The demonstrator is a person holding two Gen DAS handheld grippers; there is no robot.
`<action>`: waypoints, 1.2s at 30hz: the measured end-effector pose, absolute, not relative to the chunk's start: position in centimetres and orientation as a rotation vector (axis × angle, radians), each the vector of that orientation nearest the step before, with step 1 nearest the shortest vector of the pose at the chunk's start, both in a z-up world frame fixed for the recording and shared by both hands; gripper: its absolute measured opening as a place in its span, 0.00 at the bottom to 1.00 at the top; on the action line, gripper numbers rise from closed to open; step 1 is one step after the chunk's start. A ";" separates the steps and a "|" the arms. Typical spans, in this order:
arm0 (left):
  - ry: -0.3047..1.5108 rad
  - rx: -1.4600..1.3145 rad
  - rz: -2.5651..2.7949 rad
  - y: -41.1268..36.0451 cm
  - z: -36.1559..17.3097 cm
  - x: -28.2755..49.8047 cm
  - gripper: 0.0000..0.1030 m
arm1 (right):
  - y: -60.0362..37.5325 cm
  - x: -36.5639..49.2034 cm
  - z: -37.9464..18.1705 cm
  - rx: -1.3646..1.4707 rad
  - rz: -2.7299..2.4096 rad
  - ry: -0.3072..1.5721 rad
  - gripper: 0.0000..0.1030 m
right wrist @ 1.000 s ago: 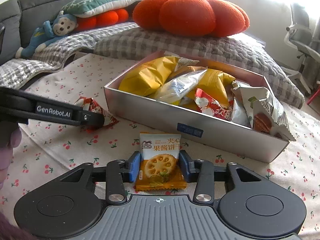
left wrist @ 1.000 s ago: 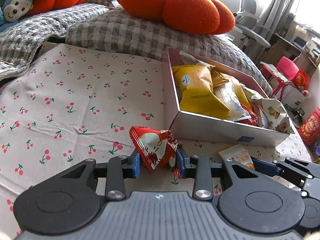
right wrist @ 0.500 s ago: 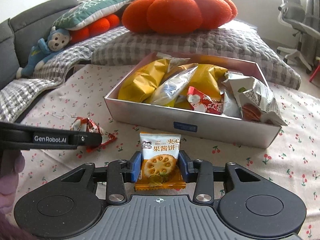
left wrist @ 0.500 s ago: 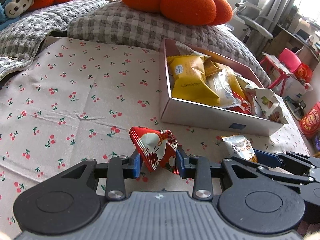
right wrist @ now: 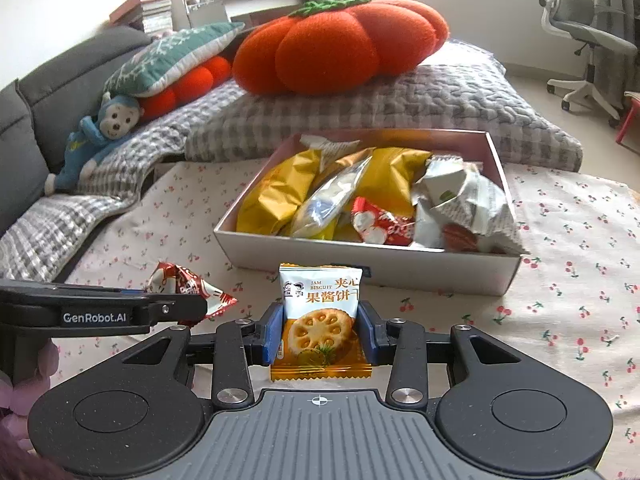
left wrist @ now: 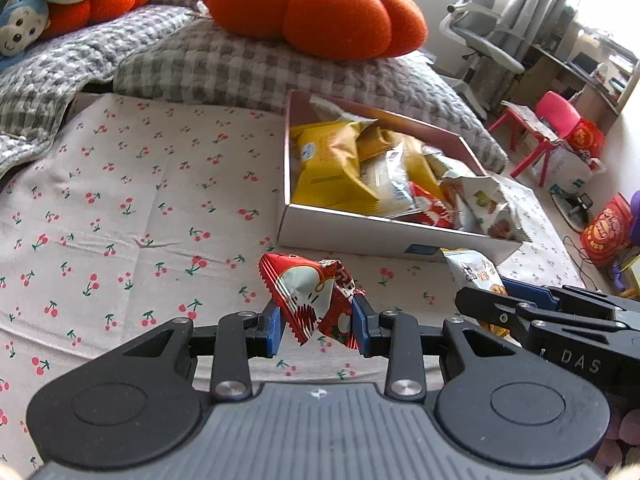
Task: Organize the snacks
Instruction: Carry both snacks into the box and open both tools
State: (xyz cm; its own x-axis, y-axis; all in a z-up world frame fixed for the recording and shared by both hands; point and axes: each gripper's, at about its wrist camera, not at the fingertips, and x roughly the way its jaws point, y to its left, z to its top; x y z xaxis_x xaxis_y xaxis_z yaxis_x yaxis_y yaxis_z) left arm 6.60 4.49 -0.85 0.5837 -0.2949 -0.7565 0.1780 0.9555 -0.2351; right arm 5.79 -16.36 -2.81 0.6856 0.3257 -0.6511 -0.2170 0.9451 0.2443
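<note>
Grippers both angled downward over the cherry-print cloth (left wrist: 120,200), side by side, short of the snack box (right wrist: 360,268). Left gripper (left wrist: 318,326) clamped on a crumpled red-and-white snack packet (left wrist: 312,300), blue pads pressing its sides, packet lifted clear of the cloth. Right gripper (right wrist: 320,338) closed on a jam biscuit packet (right wrist: 320,312), held upright between its pads, label facing the camera. Box just ahead, crowded with yellow, silver and red packets.

From the left wrist: right gripper's black arm at the right edge with the biscuit packet seen from the side, plus a pink stool (left wrist: 556,112) and desk beyond. From the right wrist: left gripper's arm at the left edge, fingers (right wrist: 48,360) of a hand beneath it, a blue monkey toy (right wrist: 100,128) and the orange pumpkin cushion (right wrist: 340,44) behind the box.
</note>
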 end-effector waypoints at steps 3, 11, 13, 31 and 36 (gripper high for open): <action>0.898 -0.134 -0.289 3.9 -0.4 6.5 0.31 | -17.0 5.7 -2.4 0.160 0.302 0.743 0.37; 0.848 -0.126 -0.328 2.3 0.9 6.6 0.31 | -18.3 6.3 -0.9 0.199 0.287 0.698 0.37; 0.840 -0.130 -0.334 1.9 1.2 6.8 0.31 | -18.7 6.6 -0.5 0.216 0.281 0.686 0.37; 0.672 -0.093 -0.392 -3.3 1.7 10.0 0.31 | -22.7 11.1 0.8 0.353 0.207 0.616 0.37; 0.665 -0.055 -0.408 -4.9 0.4 11.3 0.31 | -23.4 12.9 0.2 0.384 0.192 0.627 0.37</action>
State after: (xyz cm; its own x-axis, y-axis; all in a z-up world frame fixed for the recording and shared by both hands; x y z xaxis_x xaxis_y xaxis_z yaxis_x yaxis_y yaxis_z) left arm 11.35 -4.89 0.42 0.7111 -0.3847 -0.5885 0.3499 0.9196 -0.1783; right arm 12.90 -23.36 0.20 0.7952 0.2889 -0.5331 -0.0595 0.9121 0.4057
